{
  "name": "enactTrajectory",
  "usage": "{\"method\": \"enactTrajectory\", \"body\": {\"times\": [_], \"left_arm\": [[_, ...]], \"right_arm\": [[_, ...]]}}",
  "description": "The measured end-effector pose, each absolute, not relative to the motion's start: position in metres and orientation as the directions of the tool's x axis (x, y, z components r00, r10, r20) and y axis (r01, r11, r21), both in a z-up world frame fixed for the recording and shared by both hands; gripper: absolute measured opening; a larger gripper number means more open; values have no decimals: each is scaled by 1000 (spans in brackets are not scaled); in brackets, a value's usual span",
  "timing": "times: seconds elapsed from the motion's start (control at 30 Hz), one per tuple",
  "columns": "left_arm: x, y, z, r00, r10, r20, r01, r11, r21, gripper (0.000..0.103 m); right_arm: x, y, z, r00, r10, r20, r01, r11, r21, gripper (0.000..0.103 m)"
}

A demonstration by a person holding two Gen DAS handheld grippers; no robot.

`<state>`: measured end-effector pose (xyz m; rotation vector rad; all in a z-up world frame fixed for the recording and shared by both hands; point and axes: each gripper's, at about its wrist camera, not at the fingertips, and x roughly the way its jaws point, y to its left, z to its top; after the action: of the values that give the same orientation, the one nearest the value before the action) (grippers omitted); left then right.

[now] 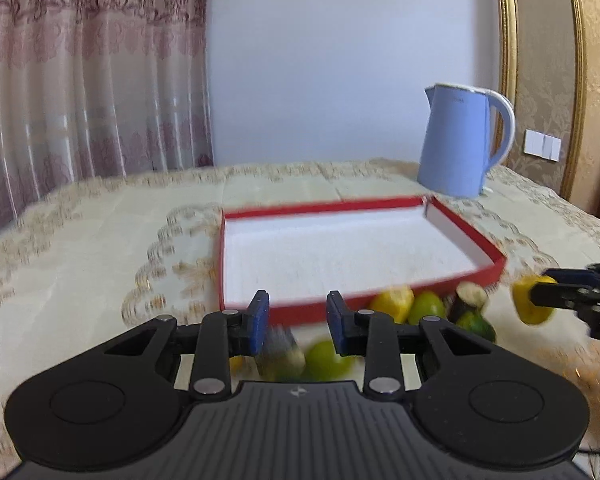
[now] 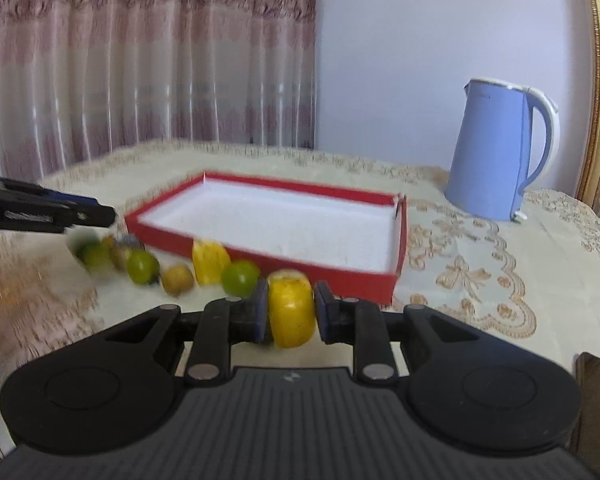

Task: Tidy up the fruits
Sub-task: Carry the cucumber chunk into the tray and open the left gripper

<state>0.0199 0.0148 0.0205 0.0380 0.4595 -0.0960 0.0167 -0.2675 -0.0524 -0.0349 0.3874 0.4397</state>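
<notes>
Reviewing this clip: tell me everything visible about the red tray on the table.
The red tray is a shallow rectangular box, seemingly cardboard, with red outer walls and a white lining. It holds nothing and lies flat on the embroidered tablecloth, its far right corner split slightly open. Fruit pieces are lined up along its near wall; the blue kettle stands apart behind it. Neither gripper touches it.

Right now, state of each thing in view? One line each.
Left gripper: open, holding nothing, above the fruit row.
Right gripper: shut on yellow fruit piece, off the table.
Red box: open, no lid, nothing inside.
Loose fruits: on the tablecloth beside the box.
Blue kettle: upright, lid closed.
</notes>
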Motion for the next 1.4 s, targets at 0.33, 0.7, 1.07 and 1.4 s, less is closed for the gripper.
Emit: {"method": "enactTrajectory", "body": {"times": [0.33,0.7,1.07,1.4], "left_arm": [[34,34,25,828,-160,-537,181,983,-13,34],[-4,24,-23,772,-104,-626,228,966,120,60],[-10,20,-20,806,-70,-588,226,954,196,30],[19,18,28,877,-113,-468,199,970,139,30]], "right_arm": [[15,-279,-51,839,432,-332,-419,901,115,23],[16,-268,-56,824,460,-330,-442,887,132,23],[13,-270,-55,832,446,-328,-427,894,133,23],[17,-265,-50,838,446,-314,-427,895,129,23]]}}
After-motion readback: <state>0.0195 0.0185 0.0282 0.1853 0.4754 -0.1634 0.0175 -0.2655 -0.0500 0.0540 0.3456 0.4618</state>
